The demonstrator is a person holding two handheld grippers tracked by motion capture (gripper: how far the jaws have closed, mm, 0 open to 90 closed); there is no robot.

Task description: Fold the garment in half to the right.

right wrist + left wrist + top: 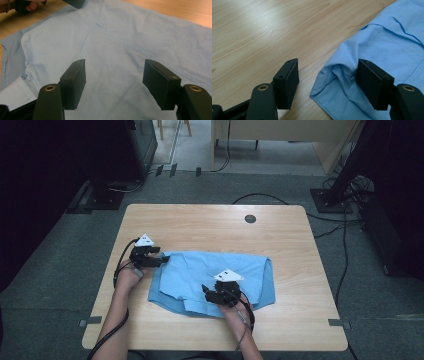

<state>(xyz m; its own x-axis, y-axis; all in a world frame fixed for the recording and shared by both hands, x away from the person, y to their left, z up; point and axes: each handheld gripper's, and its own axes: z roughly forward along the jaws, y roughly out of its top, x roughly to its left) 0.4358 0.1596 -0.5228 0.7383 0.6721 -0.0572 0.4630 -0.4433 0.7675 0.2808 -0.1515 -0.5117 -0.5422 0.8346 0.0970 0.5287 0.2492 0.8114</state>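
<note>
So the light blue shirt [212,281] is lying spread out, partly folded, across the middle-near part of the wooden worktop [210,222], with its long axis running left to right. The left gripper [156,258] is sitting right at the shirt's far-left corner, and in the left gripper view the jaws are standing open with that bunched-up corner of cloth [337,80] poking in between them; the right-hand pad is touching the fold, the other pad is well clear over bare wood, so nothing is being pinched yet. The right gripper [209,292] is hanging over the near edge of the shirt, a bit right of middle, jaws also spread, and in the right gripper view they're looking along flat fabric [112,62] with nothing caught between them. The bit that matters, I reckon: the corner is lying just to the right of the left jaws' centre line, so that hand is the closer one to a grab and only needs closing on the fold. No containers anywhere on the worktop, just a small dark round cap [250,219] near the far edge.
</note>
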